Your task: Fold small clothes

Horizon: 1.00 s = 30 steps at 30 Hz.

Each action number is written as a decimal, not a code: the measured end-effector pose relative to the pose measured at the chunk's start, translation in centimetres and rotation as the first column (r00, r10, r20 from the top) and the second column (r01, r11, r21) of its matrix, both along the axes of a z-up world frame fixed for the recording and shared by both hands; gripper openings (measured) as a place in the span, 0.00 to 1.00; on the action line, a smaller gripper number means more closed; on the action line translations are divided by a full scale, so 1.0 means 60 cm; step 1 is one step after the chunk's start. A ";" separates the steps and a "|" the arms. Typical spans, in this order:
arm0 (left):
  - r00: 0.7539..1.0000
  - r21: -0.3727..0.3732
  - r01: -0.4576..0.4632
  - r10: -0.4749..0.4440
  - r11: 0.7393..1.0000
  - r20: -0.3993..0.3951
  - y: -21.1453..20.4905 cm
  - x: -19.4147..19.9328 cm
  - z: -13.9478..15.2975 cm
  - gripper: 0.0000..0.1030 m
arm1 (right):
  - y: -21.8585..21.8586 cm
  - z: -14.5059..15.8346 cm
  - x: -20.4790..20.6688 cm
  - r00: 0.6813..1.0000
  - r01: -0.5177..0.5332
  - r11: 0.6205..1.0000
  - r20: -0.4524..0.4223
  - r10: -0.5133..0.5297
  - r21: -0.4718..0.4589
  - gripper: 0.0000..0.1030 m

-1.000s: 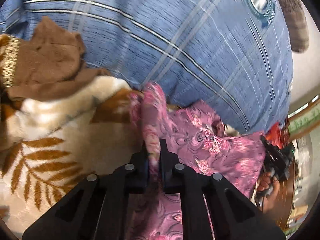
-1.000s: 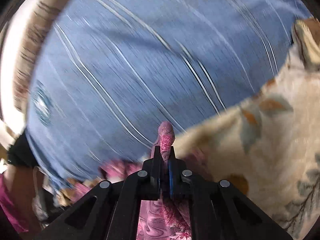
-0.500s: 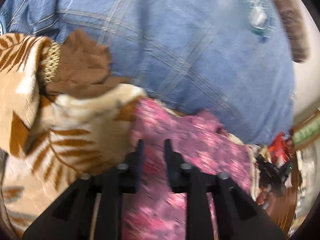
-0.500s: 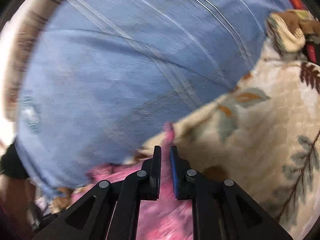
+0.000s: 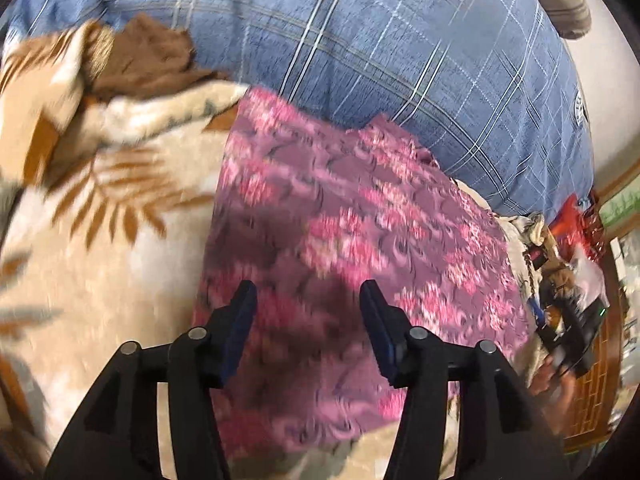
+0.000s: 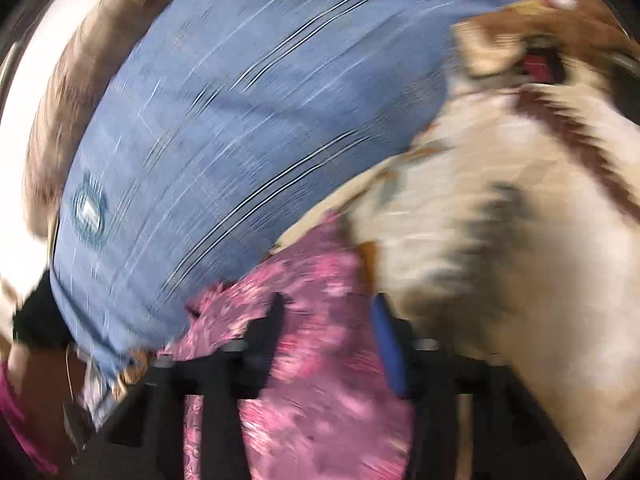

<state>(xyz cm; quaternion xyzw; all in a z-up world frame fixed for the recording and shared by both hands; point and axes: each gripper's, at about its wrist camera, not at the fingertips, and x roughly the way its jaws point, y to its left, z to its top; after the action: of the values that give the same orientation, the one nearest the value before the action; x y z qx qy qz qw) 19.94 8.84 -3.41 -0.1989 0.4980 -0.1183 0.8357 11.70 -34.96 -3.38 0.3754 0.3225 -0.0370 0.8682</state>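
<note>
In the left wrist view, the left gripper (image 5: 306, 300) is hovering just over the pink floral garment (image 5: 352, 216), fingers spread wide and gripping nothing; the garment is lying on the leaf-patterned blanket (image 5: 100, 240) beside the blue plaid bedding (image 5: 380, 40). In the blurred right wrist view, the right gripper (image 6: 326, 312) is likewise spread apart above the garment (image 6: 320, 400)

left tongs (image 5: 307, 296): shut→apart | right tongs (image 6: 326, 308): shut→apart | pink cloth (image 5: 352, 216): released, lying flat

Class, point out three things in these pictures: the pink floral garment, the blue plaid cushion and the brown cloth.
pink floral garment (image 5: 340, 216): left wrist view, middle of the fabric.
blue plaid cushion (image 5: 380, 40): left wrist view, centre of its face.
brown cloth (image 5: 148, 60): left wrist view, crumpled middle.
</note>
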 end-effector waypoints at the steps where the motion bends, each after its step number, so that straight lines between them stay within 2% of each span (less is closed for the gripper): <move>1: 1.000 -0.002 -0.005 0.005 1.000 -0.014 -0.005 -0.004 -0.007 0.51 | 0.004 -0.010 -0.006 1.000 -0.009 1.000 -0.012 0.009 0.024 0.52; 2: 0.999 0.007 -0.015 0.015 1.000 -0.036 -0.008 -0.008 -0.018 0.51 | 0.010 -0.024 -0.007 0.999 -0.028 0.999 -0.022 0.029 0.044 0.52; 3: 0.999 0.017 -0.023 0.023 1.000 -0.037 -0.001 -0.018 -0.013 0.51 | 0.022 -0.037 -0.002 0.997 -0.058 0.997 -0.050 0.061 0.047 0.47; 4: 0.999 0.033 -0.032 0.033 0.999 -0.024 -0.009 -0.021 -0.013 0.51 | 0.022 -0.033 -0.001 0.994 -0.084 0.996 -0.069 0.086 0.021 0.37; 5: 0.999 0.046 -0.038 0.039 0.998 -0.023 -0.011 -0.026 -0.010 0.52 | 0.027 -0.027 -0.004 0.992 -0.109 0.994 -0.064 0.108 -0.014 0.05; 6: 0.999 0.046 -0.040 0.041 0.998 -0.027 -0.009 -0.032 -0.007 0.53 | 0.034 -0.012 -0.007 0.991 -0.127 0.991 -0.037 0.125 -0.050 0.06; 7: 0.998 0.042 -0.044 0.046 0.998 -0.031 -0.009 -0.034 -0.008 0.55 | 0.041 0.010 -0.021 0.991 -0.118 0.988 0.043 0.123 -0.098 0.05; 9: 0.997 0.040 -0.053 0.055 0.998 -0.050 -0.010 -0.036 -0.019 0.56 | 0.039 0.033 -0.033 0.989 -0.095 0.985 0.097 0.110 -0.147 0.04; 10: 0.997 0.041 -0.053 0.055 0.998 -0.053 -0.012 -0.037 -0.023 0.55 | 0.036 0.035 -0.033 0.991 -0.085 0.984 0.088 0.100 -0.159 0.04; 14: 0.997 0.088 -0.052 0.057 0.995 -0.053 -0.021 -0.043 -0.021 0.56 | 0.018 -0.029 -0.013 0.989 -0.094 0.992 -0.126 0.083 -0.089 0.05; 16: 0.995 0.073 -0.059 0.064 0.996 -0.071 -0.024 -0.044 -0.016 0.56 | 0.011 -0.019 -0.026 0.995 -0.050 0.996 -0.090 0.044 -0.071 0.13; 18: 0.996 -0.003 -0.059 0.059 0.998 -0.066 -0.022 -0.052 0.000 0.56 | 0.012 0.013 -0.046 1.000 -0.004 0.990 0.002 0.004 -0.141 0.14; 20: 0.998 -0.034 -0.056 0.055 0.998 -0.036 -0.030 -0.058 0.020 0.56 | 0.026 0.045 -0.061 0.990 -0.030 0.984 0.131 0.054 -0.174 0.16; 22: 0.999 -0.004 -0.040 0.040 0.999 -0.019 -0.044 -0.058 0.034 0.58 | 0.051 0.055 -0.065 0.978 -0.085 0.973 0.169 0.123 -0.217 0.26; 23: 0.999 0.024 -0.030 0.030 0.999 -0.014 -0.054 -0.057 0.037 0.60 | 0.064 0.054 -0.062 0.978 -0.100 0.965 0.155 0.140 -0.241 0.29; 25: 0.999 0.077 -0.021 0.023 0.997 -0.027 -0.069 -0.052 0.027 0.65 | 0.092 0.043 -0.048 0.979 -0.149 0.944 0.091 0.184 -0.295 0.29; 27: 0.995 0.123 -0.026 0.037 0.992 -0.090 -0.076 -0.046 -0.007 0.70 | 0.123 0.023 -0.019 0.977 -0.208 0.914 -0.033 0.210 -0.347 0.32; 28: 0.994 0.136 -0.030 0.045 0.990 -0.105 -0.078 -0.044 -0.024 0.71 | 0.136 0.003 -0.003 0.968 -0.248 0.891 -0.132 0.213 -0.380 0.34; 29: 0.998 0.156 -0.035 0.044 0.987 -0.049 -0.083 -0.050 -0.021 0.79 | 0.144 -0.009 0.003 0.959 -0.277 0.869 -0.178 0.222 -0.409 0.36; 30: 0.999 0.169 -0.022 0.028 0.985 -0.033 -0.090 -0.053 -0.019 0.83 | 0.154 -0.009 -0.007 0.960 -0.278 0.830 -0.165 0.226 -0.484 0.39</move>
<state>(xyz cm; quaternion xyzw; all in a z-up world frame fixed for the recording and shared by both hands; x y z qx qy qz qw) 16.78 3.44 -4.52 -0.1359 0.5185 -0.0615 0.8420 11.30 -25.71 -3.90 0.0881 0.3915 -0.0238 0.9157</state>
